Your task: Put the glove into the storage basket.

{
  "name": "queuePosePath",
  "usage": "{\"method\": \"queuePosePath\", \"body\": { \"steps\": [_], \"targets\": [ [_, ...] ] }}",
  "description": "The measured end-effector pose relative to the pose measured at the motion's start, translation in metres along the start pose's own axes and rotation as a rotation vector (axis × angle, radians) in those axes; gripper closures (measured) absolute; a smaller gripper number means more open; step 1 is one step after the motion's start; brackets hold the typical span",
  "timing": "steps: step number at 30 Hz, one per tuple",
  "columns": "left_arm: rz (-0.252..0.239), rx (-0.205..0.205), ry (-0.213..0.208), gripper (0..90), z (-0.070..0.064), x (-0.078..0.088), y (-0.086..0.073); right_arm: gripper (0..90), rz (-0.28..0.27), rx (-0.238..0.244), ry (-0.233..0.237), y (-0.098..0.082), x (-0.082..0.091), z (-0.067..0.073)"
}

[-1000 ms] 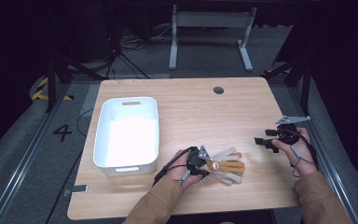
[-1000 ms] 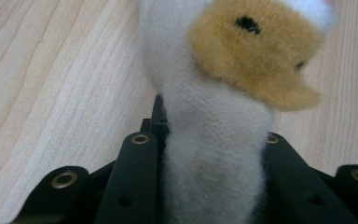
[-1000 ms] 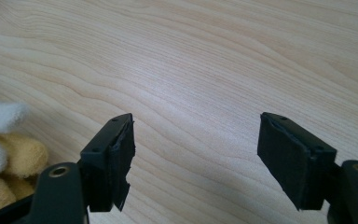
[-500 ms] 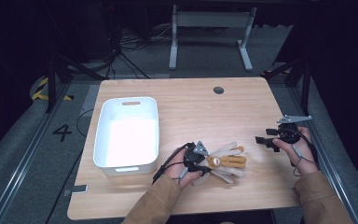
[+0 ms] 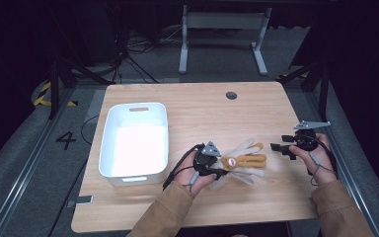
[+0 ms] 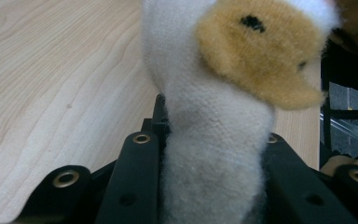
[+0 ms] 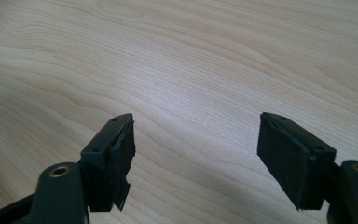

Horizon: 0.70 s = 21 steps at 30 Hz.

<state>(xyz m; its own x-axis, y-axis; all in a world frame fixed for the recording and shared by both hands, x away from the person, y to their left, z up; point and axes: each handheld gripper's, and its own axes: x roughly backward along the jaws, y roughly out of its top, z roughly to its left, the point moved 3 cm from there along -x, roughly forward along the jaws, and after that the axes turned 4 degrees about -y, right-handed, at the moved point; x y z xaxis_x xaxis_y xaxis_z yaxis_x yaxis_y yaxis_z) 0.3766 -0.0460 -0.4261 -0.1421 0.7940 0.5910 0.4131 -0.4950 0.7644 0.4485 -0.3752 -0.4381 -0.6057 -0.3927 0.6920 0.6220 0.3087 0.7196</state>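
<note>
The left gripper (image 5: pixel 223 171) clenched the plush toy (image 5: pixel 242 160) (limbs dangling toward three o'clock); the limp body could slip free. The right gripper (image 5: pixel 276 147) stood released.

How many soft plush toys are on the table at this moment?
1. The plush toy is right of the white bin, clamped in the left gripper. Part of the bin's inside is washed out, so another could be hidden there.
</note>
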Motion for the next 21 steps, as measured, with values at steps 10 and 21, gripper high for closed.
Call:
{"method": "queuePosePath", "body": {
  "steps": [10, 21],
  "targets": [
    [0.077, 0.068, 0.075, 73.1, 0.004, 0.016, 0.019, 27.9, 0.004, -0.004, 0.004, 0.001, 0.000, -0.001],
    [0.143, 0.198, 0.152, 73.0, 0.014, 0.039, 0.036, 30.4, 0.062, 0.009, 0.016, 0.006, -0.010, 0.000]
  ]
}}
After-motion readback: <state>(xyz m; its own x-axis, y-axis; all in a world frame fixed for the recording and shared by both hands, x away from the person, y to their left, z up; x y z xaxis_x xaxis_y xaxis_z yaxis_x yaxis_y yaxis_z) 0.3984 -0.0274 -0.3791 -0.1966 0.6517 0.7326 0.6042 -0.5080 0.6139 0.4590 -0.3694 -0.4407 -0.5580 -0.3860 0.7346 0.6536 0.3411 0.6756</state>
